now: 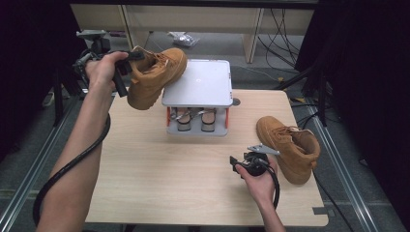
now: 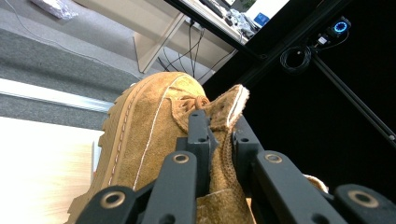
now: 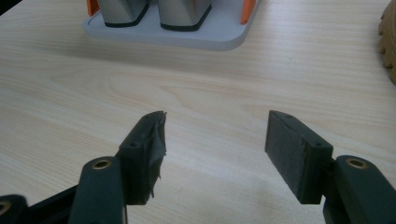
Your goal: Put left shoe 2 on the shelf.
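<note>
A tan suede boot [image 1: 154, 77] hangs in the air, its toe over the left part of the grey rack's top shelf [image 1: 205, 84]. My left gripper [image 1: 131, 59] is shut on the boot's collar; in the left gripper view the black jaws [image 2: 219, 126] pinch the fleece-lined collar wall of the boot [image 2: 144, 135]. The second tan boot [image 1: 290, 145] lies on the table at the right. Just left of it, my right gripper [image 1: 237, 163] rests low over the table, open, with nothing between the jaws [image 3: 215, 140].
The grey two-shelf rack stands at the back middle of the wooden table [image 1: 169, 174], with a pair of grey shoes [image 1: 196, 120] on its lower shelf [image 3: 187, 39]. The second boot's sole [image 3: 388, 42] sits at the right edge of the right gripper view. Cables lie on the floor beyond.
</note>
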The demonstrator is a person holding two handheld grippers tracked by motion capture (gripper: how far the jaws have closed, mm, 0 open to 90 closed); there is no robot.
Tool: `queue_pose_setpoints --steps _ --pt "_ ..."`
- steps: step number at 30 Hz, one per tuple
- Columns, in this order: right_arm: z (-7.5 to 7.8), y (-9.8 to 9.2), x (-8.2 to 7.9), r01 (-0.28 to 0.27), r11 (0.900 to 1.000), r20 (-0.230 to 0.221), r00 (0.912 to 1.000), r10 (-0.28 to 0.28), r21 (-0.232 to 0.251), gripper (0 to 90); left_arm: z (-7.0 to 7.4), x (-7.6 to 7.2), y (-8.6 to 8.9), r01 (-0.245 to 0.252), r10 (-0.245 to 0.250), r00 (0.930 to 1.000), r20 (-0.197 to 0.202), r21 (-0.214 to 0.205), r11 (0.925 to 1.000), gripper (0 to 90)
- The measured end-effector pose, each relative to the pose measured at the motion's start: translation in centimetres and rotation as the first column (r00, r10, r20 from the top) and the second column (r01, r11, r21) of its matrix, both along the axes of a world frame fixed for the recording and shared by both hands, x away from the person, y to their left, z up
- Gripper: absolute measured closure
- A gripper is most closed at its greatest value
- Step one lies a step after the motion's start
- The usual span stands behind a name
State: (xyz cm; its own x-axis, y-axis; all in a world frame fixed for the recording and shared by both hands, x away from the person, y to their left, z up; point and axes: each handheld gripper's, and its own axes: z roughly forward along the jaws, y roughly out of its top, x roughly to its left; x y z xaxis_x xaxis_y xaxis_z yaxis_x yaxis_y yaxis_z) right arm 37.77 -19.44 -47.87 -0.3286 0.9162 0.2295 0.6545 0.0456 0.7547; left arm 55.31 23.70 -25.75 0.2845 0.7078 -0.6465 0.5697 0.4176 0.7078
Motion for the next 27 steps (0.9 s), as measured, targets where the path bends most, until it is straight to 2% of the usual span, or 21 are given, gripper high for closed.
queue_pose_setpoints --steps 2,5,16,18,20,22,27 --pt "0.1 -0.1 0.0 0.010 0.9998 -0.004 0.9999 -0.010 -0.019 39.0 0.2 0.2 -0.4 0.001 -0.001 1.0000 -0.002 0.000 1.0000 82.1" --pt "0.1 -0.2 0.0 0.003 1.0000 0.002 1.0000 -0.003 -0.001 39.0 0.4 0.6 -0.9 0.007 -0.007 1.0000 0.006 0.005 1.0000 82.1" --pt "0.1 -0.2 0.0 0.006 1.0000 -0.003 1.0000 -0.006 0.002 38.9 1.1 1.6 -2.4 0.012 -0.012 0.9999 0.002 0.010 0.9999 82.0" --pt "0.0 -0.3 0.0 0.017 0.9996 0.002 0.9998 -0.017 -0.024 38.9 1.1 1.8 -2.7 0.012 -0.012 0.9999 0.001 0.009 0.9999 82.0" --pt "0.0 -0.3 0.0 0.008 1.0000 0.003 1.0000 -0.008 0.000 38.9 1.0 1.9 -3.0 0.010 -0.010 0.9999 -0.003 0.008 0.9999 82.0" --pt "0.0 -0.3 0.1 0.016 0.9998 0.002 0.9999 -0.016 -0.012 38.9 0.9 2.1 -3.2 0.010 -0.010 0.9999 -0.008 0.008 0.9999 82.0" --pt "-0.1 -0.3 0.0 0.008 1.0000 0.002 1.0000 -0.008 -0.005 38.8 0.9 2.4 -3.7 0.017 -0.017 0.9998 -0.006 0.010 0.9998 82.0"
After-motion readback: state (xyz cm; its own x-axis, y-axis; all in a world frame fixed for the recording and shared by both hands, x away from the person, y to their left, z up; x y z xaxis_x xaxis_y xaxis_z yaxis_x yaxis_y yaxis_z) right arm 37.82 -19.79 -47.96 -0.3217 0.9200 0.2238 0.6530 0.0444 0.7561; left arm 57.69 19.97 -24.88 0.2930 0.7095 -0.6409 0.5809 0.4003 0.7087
